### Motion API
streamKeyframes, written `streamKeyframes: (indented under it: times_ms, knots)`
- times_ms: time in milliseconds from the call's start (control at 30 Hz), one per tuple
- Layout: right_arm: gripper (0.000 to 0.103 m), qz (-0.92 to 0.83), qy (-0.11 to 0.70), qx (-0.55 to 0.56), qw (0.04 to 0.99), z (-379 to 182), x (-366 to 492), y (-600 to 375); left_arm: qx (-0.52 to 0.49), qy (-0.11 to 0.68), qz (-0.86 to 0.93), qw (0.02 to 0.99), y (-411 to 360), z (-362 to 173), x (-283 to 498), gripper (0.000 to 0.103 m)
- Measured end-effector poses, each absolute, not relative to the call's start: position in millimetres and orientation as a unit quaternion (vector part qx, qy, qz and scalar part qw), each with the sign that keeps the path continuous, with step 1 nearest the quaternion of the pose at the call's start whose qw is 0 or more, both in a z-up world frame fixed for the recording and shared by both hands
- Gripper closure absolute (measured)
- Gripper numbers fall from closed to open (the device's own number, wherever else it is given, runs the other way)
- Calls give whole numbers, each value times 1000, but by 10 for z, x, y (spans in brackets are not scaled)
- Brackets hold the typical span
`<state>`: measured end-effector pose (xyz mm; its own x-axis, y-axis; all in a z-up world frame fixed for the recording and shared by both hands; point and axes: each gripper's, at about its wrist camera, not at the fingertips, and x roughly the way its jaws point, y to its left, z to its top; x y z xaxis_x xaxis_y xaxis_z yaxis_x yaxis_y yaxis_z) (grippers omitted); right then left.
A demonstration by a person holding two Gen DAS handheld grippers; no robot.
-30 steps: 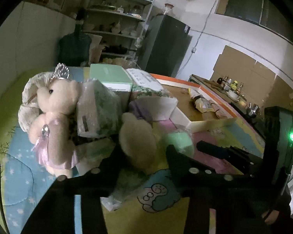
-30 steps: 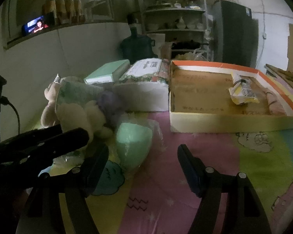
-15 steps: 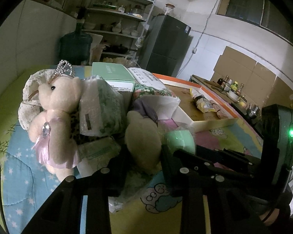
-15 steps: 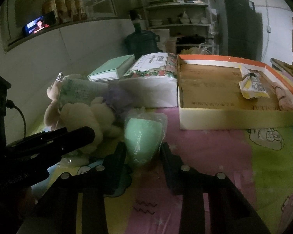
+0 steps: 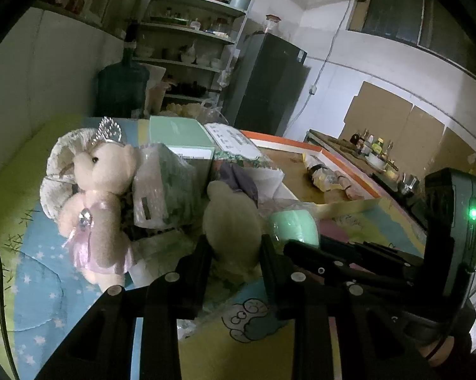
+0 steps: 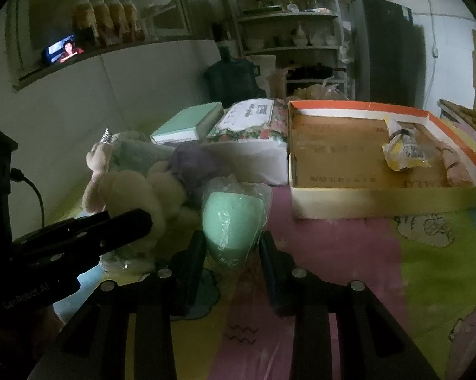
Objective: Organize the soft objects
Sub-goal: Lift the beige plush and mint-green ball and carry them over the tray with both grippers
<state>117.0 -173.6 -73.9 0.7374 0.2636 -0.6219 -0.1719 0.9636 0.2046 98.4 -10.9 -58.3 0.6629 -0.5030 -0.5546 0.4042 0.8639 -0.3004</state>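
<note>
The left gripper (image 5: 234, 250) clenched the cream plush toy (image 5: 231, 218) at its twelve o'clock; the right gripper (image 6: 233, 247) clasped the bagged green sponge (image 6: 233, 218), three o'clock of the plush.

Left wrist: low over bed, close, facing plush pile (image 5: 231, 221). Right wrist: low, close, facing orange-rimmed box (image 6: 358, 202). 2 views share mint cushion (image 5: 293, 228) (image 6: 231, 221), plush pile, box.

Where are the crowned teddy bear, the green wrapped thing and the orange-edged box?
crowned teddy bear (image 5: 103, 171), left wrist view, face.
green wrapped thing (image 6: 231, 218), right wrist view, front.
orange-edged box (image 6: 358, 201), right wrist view, near wall.
</note>
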Motion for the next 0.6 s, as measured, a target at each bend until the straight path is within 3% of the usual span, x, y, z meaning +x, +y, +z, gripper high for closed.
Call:
streamKeyframes:
  times_ms: [600]
  knots:
    - [68, 106, 297, 68, 946, -416, 941, -1874, -71, 281, -250, 924, -179, -194, 863, 72]
